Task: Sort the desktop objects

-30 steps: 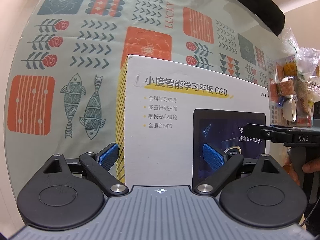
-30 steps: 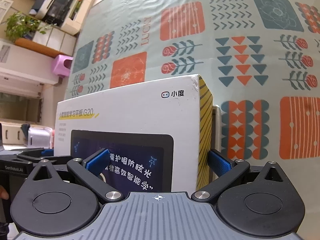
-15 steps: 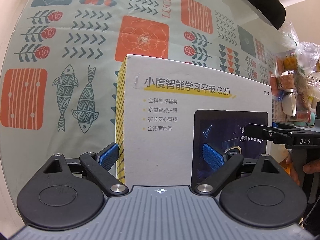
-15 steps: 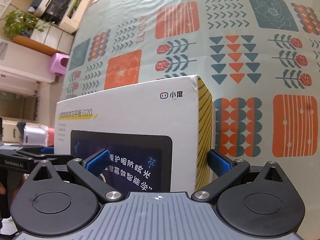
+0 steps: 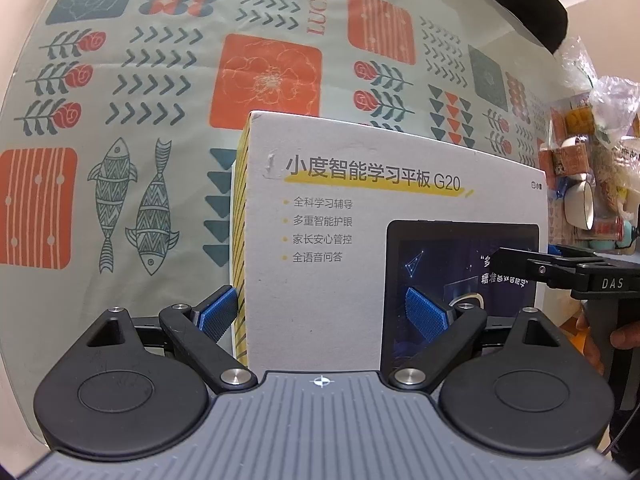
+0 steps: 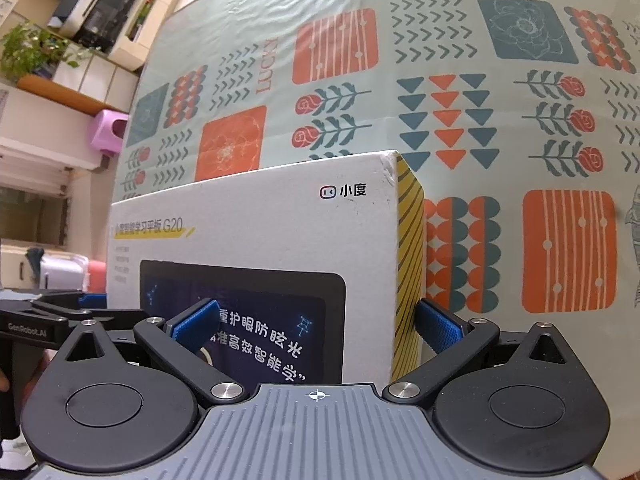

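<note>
A white tablet box (image 5: 360,240) with yellow striped ends and a printed tablet picture is held between both grippers over the patterned tablecloth (image 5: 120,80). My left gripper (image 5: 320,312) is shut on its left end, with one blue pad on the yellow side and one on the white face. My right gripper (image 6: 316,322) is shut on the other end of the box (image 6: 260,232) in the same way. Each gripper shows at the edge of the other's view: the right gripper (image 5: 560,272), with a hand (image 5: 624,336) on its handle, and the left gripper (image 6: 48,316).
A white cup (image 5: 580,208) and bagged snacks (image 5: 600,120) crowd the table's right edge in the left wrist view. A dark rounded object (image 5: 520,8) lies at the far edge. Beyond the table, the right wrist view shows a purple stool (image 6: 110,128) and cabinets.
Both grippers keep their hold on the box. The tablecloth pattern has slid a little to the left behind the box in both views, so the box has shifted over the table.
</note>
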`<state>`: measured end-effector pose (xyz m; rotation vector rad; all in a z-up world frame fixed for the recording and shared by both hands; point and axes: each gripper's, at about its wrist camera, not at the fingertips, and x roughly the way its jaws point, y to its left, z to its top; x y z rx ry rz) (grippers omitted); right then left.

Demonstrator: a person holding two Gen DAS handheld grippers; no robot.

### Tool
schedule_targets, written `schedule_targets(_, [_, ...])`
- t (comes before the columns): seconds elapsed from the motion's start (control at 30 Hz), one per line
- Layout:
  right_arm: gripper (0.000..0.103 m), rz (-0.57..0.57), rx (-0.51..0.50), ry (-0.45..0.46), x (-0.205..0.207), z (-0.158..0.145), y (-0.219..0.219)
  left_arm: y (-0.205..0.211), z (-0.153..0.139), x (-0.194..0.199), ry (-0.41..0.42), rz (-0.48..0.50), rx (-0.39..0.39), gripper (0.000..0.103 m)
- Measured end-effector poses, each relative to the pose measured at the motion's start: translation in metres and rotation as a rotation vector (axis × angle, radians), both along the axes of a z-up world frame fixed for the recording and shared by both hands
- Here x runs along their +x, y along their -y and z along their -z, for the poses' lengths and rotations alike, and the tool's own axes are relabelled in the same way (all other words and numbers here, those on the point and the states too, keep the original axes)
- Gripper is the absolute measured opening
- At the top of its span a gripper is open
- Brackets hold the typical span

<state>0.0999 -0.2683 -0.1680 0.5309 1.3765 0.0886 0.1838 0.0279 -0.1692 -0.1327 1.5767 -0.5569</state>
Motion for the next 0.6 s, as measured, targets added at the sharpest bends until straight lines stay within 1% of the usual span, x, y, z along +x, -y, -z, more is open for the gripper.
schedule_targets(0.17, [0.103, 0.010, -0.005, -0.003, 0.000, 0.003, 0.007, 0.009, 0.000, -0.001, 0.005, 0.008, 0.002, 0.103])
schedule_targets(0.33, [0.103, -0.004, -0.022, 0.007, 0.000, 0.002, 0.007, 0.012, 0.003, 0.000, -0.002, 0.003, 0.008, 0.103])
schedule_targets(0.6, [0.103, -0.029, -0.074, 0.012, -0.005, -0.008, 0.014, 0.027, -0.001, -0.008, 0.005, 0.026, 0.010, 0.103])
